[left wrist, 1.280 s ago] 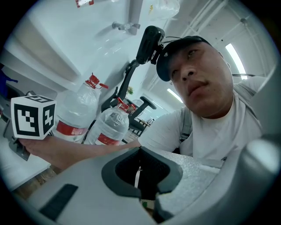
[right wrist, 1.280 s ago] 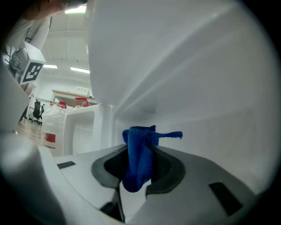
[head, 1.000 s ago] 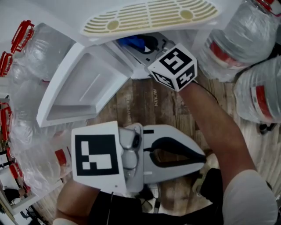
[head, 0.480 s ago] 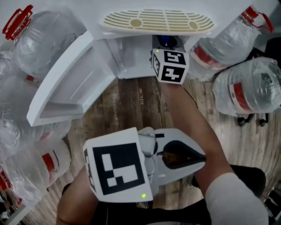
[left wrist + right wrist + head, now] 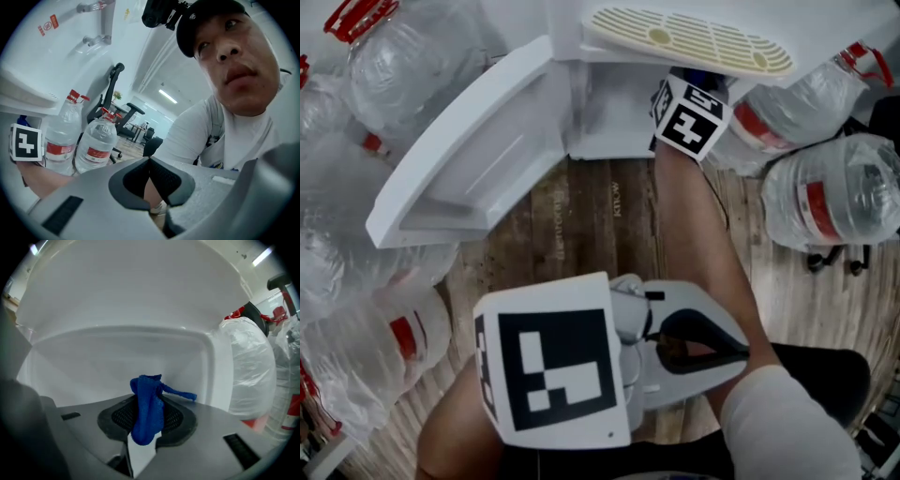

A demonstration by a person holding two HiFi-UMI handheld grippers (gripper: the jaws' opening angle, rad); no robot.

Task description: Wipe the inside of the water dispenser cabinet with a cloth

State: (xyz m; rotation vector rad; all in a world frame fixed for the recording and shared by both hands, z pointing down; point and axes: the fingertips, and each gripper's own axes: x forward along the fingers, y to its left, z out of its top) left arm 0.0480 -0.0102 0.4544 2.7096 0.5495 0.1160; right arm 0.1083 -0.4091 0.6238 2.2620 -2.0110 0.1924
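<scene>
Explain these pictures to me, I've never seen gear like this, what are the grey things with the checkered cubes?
No robot here: a person holds a two-jaw gripper in each hand; the marker cubes belong to them. One picture comes from a head camera looking down, the others from a camera on each gripper. The right gripper pinches a blue cloth inside the white cabinet, whose door stands open. The left gripper is shut and empty. Water bottles sit around on the wooden floor.

shows blue on the cloth [image 5: 147,406], white inside the cabinet [image 5: 117,348], black-and-white squares on the marker cube [image 5: 687,117], red labels on clear bottles [image 5: 848,197], brown woodgrain floor [image 5: 581,234].
</scene>
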